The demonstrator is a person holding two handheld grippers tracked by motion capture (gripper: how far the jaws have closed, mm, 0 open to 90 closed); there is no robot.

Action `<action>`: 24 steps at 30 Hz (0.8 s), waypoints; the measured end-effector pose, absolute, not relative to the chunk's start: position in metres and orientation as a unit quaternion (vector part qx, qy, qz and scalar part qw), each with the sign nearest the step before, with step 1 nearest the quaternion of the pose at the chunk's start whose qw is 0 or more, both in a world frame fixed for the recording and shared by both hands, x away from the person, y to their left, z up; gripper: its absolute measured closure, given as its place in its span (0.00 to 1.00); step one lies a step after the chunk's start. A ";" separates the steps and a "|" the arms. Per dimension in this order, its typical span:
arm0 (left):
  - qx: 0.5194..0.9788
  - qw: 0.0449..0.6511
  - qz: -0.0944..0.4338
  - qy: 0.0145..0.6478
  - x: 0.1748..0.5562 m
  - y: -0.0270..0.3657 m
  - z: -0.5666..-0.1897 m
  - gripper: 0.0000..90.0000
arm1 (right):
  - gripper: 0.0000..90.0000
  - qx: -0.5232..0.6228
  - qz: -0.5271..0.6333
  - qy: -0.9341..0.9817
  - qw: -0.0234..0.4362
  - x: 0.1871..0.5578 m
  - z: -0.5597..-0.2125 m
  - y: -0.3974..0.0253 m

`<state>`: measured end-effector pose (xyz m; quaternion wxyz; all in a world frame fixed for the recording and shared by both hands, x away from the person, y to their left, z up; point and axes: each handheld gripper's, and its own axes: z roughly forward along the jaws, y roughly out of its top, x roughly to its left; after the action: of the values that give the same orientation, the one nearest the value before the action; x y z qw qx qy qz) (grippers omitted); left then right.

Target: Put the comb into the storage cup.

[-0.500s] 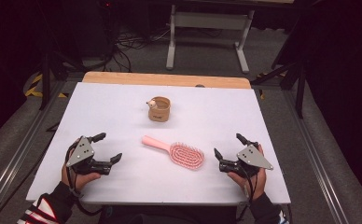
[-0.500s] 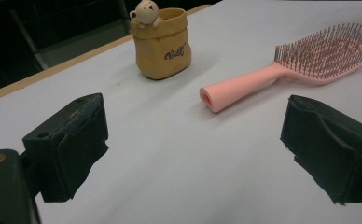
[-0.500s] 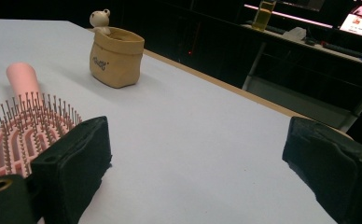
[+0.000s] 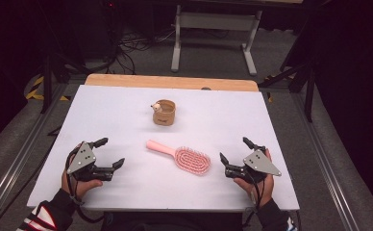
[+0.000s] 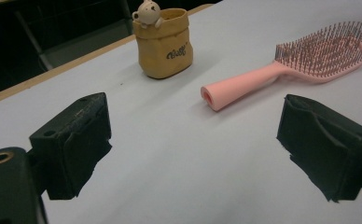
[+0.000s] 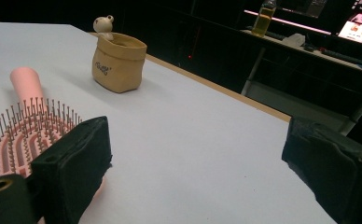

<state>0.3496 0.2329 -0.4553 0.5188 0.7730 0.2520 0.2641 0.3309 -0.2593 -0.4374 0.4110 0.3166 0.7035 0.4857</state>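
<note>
A white bench (image 4: 271, 125) with a bare wooden strip (image 4: 175, 82) along its far edge stood on grey floor (image 4: 213, 48) in a dark room. Beyond it stood a pale metal frame (image 4: 213, 21), with black cables (image 4: 131, 45) tangled on the floor. Yellow-black hazard tape (image 4: 35, 91) marked the left.
</note>
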 end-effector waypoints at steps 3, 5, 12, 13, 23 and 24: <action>0.774 0.517 0.263 0.252 0.351 0.231 -0.456 0.14 | 0.09 0.317 0.485 0.704 0.410 0.332 -0.438 -0.260; 0.775 0.516 0.262 0.254 0.351 0.230 -0.456 0.16 | 0.09 0.319 0.486 0.703 0.410 0.332 -0.438 -0.261; 0.781 0.502 0.262 0.261 0.357 0.224 -0.453 0.38 | 0.09 0.318 0.484 0.705 0.408 0.332 -0.438 -0.260; 0.785 0.502 0.258 0.257 0.359 0.221 -0.451 0.38 | 0.09 0.319 0.483 0.705 0.409 0.333 -0.439 -0.260; 0.802 0.484 0.234 0.261 0.388 0.195 -0.440 0.80 | 0.09 0.323 0.480 0.709 0.404 0.335 -0.441 -0.258; 0.805 0.480 0.231 0.262 0.392 0.192 -0.439 0.85 | 0.09 0.322 0.478 0.710 0.404 0.335 -0.441 -0.257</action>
<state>0.3919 0.1916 -0.4393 0.4800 0.8048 0.2621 0.2305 0.3354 -0.2574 -0.4410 0.4041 0.3225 0.7102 0.4779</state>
